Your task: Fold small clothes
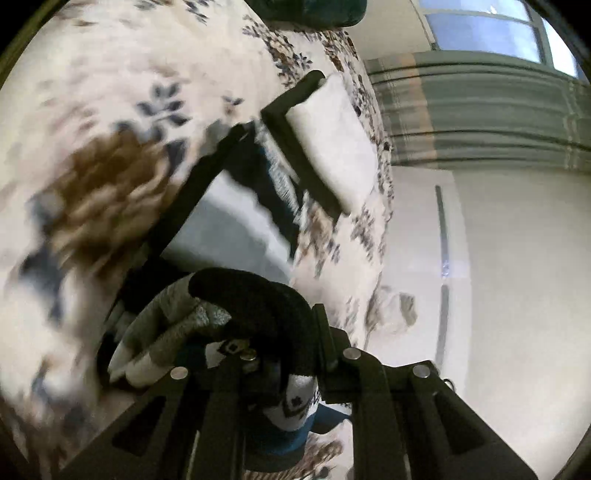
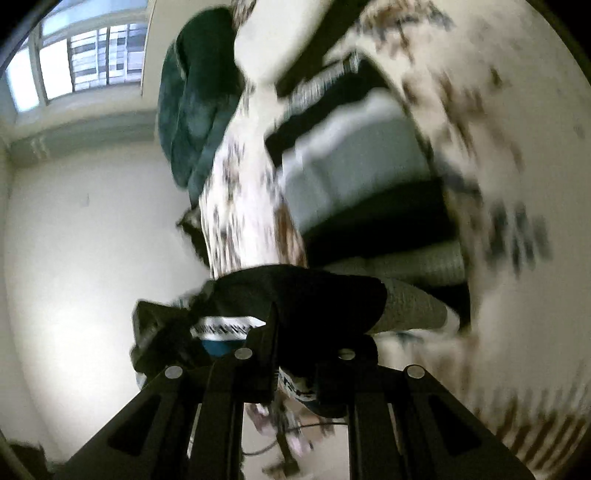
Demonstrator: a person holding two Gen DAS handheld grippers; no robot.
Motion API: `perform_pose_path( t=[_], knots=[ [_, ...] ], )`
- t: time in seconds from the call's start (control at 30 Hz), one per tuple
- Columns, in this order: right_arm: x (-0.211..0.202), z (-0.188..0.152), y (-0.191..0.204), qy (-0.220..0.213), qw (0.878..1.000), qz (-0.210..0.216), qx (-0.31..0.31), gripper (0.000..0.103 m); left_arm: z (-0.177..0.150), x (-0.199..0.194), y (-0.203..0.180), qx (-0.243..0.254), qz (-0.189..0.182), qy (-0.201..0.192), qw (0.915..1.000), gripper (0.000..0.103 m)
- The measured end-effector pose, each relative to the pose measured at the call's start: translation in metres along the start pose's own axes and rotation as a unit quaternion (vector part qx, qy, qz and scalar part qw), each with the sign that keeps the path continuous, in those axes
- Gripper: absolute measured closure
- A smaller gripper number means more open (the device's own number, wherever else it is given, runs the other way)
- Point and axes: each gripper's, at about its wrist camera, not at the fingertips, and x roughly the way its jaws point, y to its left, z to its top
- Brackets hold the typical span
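Observation:
A small knitted garment (image 1: pixel 258 295) with black, grey, white-patterned and teal bands hangs bunched over my left gripper (image 1: pixel 280 350), whose jaws are shut on it. The cloth stretches up to my right gripper (image 1: pixel 310 147), seen with its white pad over the bed. In the right wrist view, the same garment (image 2: pixel 295 299) covers the fingertips of my right gripper (image 2: pixel 295 343), which is shut on its black edge. A grey knit part (image 2: pixel 410 306) trails to the right. The left gripper (image 2: pixel 280 48) shows blurred at the top. Both views are smeared by motion.
A bed with a white floral sheet (image 1: pixel 92 129) lies under the garment. A dark teal cushion (image 2: pixel 195 110) rests at its far end. A window (image 1: pixel 487 26) and a grey ribbed radiator (image 1: pixel 480 110) stand beyond the bed's edge, above pale floor (image 1: pixel 517 277).

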Motion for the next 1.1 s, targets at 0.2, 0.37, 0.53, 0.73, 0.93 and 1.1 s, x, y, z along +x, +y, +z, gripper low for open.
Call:
perform_pose_path(
  t=[0.2,0.37,0.53,0.73,0.93,1.1],
  knots=[
    [0.036,0.112,-0.007,-0.023,0.997,0.001,0.067,0.086,0.086,0.063,0.009,-0.027,-0.011,0.020,0.9994,0.061],
    [0.074,0.187,-0.011,-0.026,0.992,0.002,0.122,0.071,0.129,0.094,0.035,-0.092,-0.022,0.033,0.9950,0.060],
    [0.104,0.231,-0.015,-0.030,0.987,0.016,0.157,0.060,0.149,0.097,0.045,-0.137,-0.052,0.026,0.9889,0.060],
    [0.121,0.248,-0.008,-0.033,0.983,0.037,0.176,0.045,0.166,0.103,0.050,-0.170,-0.069,0.023,0.9828,0.060],
    [0.118,0.263,0.005,-0.061,0.982,0.047,0.172,0.045,0.186,0.108,0.043,-0.176,-0.100,0.006,0.9793,0.058],
    [0.108,0.270,0.033,-0.071,0.991,-0.017,0.111,0.045,0.209,0.099,0.027,-0.098,-0.040,-0.016,0.9943,0.058]
  ],
)
